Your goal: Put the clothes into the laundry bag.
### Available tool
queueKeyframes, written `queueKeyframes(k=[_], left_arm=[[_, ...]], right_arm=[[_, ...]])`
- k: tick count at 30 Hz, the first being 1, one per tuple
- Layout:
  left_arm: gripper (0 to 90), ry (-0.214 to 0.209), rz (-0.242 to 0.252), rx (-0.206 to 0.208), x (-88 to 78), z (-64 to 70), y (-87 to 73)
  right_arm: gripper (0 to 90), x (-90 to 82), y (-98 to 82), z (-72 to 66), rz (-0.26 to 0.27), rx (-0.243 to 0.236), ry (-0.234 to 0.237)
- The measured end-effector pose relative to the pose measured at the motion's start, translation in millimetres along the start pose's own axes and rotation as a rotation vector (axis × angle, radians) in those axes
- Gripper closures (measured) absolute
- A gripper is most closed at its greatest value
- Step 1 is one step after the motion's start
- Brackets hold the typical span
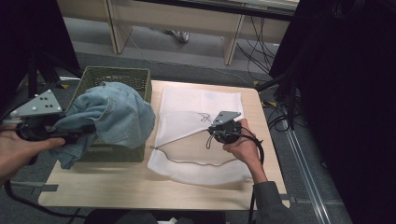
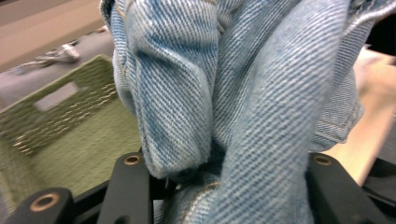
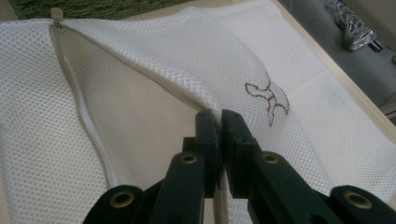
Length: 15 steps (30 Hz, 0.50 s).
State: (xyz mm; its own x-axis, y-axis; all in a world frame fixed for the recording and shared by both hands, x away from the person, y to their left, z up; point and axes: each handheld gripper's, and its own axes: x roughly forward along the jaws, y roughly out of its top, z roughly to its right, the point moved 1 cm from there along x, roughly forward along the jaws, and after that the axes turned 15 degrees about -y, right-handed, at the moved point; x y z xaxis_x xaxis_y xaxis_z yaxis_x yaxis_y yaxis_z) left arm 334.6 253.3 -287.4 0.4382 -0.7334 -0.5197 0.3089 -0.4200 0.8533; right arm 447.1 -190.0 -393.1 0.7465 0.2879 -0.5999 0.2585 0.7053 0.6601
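Note:
A light-blue denim garment point(image 1: 114, 116) hangs bunched over the green basket point(image 1: 116, 77) at the table's left. My left gripper point(image 1: 91, 129) is shut on the denim point(image 2: 243, 93), whose folds run down between the black jaws. A white mesh laundry bag point(image 1: 201, 107) lies flat on the table to the right, its zipper point(image 3: 84, 116) open. My right gripper point(image 1: 211, 131) is shut on the upper edge of the bag's opening point(image 3: 205, 105), lifting it off the lower layer. A small dark embroidered mark point(image 3: 268, 95) sits on the mesh just beyond the jaws.
The wooden table point(image 1: 116, 179) has bare room along its front edge. Cables point(image 1: 275, 119) trail off the right side beside dark curtains. The green basket's wall point(image 2: 70, 126) stands close behind the held denim. Desk legs point(image 1: 231, 42) and grey floor lie beyond.

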Motion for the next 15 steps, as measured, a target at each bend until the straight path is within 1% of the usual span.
queueKeyframes(k=[1, 2, 3, 4, 5, 6, 7, 8, 9, 10, 11, 12, 13, 15], left_arm=[[53.9, -0.015, -0.006, 0.007, -0.7, 5.2, 1.2], [53.8, -0.029, 0.013, 0.019, 0.5, 10.3, 3.1], [53.8, -0.066, 0.015, 0.028, 2.4, 20.7, 6.9], [53.8, -0.094, 0.030, 0.025, 5.2, 26.0, 8.8], [53.7, -0.117, 0.027, 0.029, 7.6, 31.0, 10.8], [53.7, -0.117, 0.027, 0.029, 7.6, 31.0, 10.8], [53.7, -0.149, 0.032, 0.035, 11.7, 36.6, 13.2], [53.7, -0.158, 0.038, 0.035, 14.7, 40.6, 14.3], [53.6, -0.187, 0.040, 0.042, 20.1, 46.4, 16.2], [53.6, -0.208, 0.035, 0.040, 23.4, 49.8, 17.0], [53.6, -0.233, 0.039, 0.042, 29.0, 53.9, 17.8], [53.6, -0.259, 0.026, 0.044, 36.3, 58.4, 18.4], [53.6, -0.286, 0.025, 0.037, 43.4, 62.0, 18.7], [53.6, -0.330, 0.015, 0.034, 57.2, 67.6, 18.1]], right_arm=[[86.2, 0.0, 0.0, 0.0, 0.000, 0.000, 0.000], [86.2, -0.7, 0.3, 1.0, -0.011, -0.002, 0.011], [86.2, -0.5, 0.2, 0.9, -0.007, 0.000, 0.007], [86.2, -0.7, 0.3, 1.1, -0.008, -0.001, 0.009], [86.2, -0.8, 0.4, 1.1, -0.008, 0.000, 0.008], [86.2, -0.8, 0.4, 1.1, -0.008, 0.000, 0.008], [86.2, -1.7, 0.4, 0.5, -0.010, 0.007, 0.001], [86.2, -2.1, 0.5, 0.6, -0.009, 0.013, 0.003], [86.3, -2.4, 0.5, 1.3, -0.011, 0.019, 0.004], [86.3, -2.3, 0.6, 2.8, -0.001, 0.006, 0.007], [86.3, -2.7, 0.6, 3.3, -0.001, 0.008, 0.007], [86.3, -3.8, 0.4, 3.0, -0.005, 0.027, 0.001], [86.3, -4.1, 0.9, 6.1, 0.008, 0.011, 0.006], [86.3, -4.4, 0.9, 6.3, 0.012, 0.012, 0.004]])
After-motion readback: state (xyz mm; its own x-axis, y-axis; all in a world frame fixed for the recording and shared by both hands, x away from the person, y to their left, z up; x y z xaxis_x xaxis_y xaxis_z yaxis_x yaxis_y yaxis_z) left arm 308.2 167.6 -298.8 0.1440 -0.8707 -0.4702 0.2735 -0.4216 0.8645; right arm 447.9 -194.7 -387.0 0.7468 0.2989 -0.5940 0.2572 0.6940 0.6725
